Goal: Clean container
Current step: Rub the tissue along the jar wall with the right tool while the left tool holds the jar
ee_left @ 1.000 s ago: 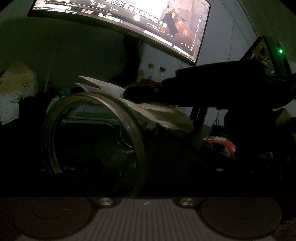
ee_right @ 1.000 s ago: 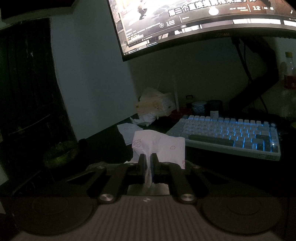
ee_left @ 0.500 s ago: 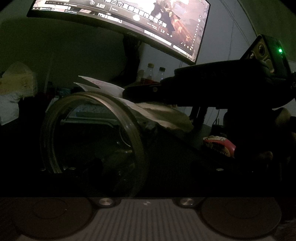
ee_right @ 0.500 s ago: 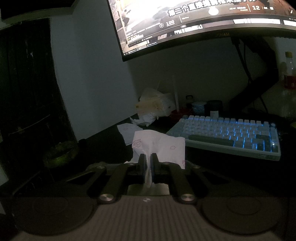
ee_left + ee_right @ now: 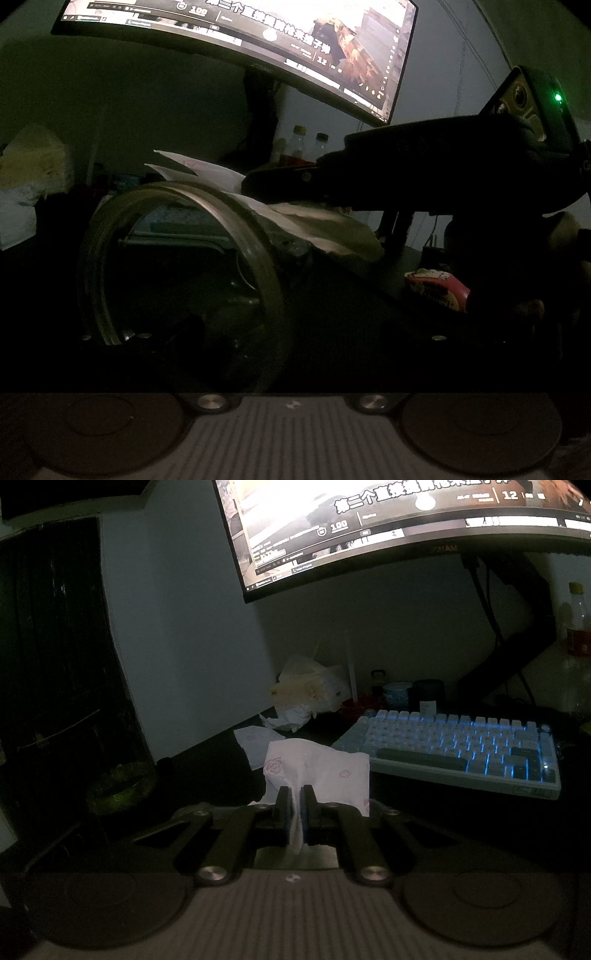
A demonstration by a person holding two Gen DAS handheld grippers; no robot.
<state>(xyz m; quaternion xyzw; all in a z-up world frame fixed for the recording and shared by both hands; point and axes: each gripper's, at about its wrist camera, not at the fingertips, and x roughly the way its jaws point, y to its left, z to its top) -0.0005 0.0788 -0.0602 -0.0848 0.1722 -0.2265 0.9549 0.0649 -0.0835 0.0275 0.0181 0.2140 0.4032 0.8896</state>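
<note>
Pinching a white tissue (image 5: 317, 771) between nearly closed jaws, the right gripper (image 5: 294, 799) hovers over the dark desk (image 5: 221, 768). Close before the left gripper, whose state I cannot tell in the gloom, sits the glass container (image 5: 177, 266), seemingly tilted on its side.

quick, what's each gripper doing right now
left gripper: glass container between its fingers, grip too dark to tell
right gripper: shut on a tissue
</note>
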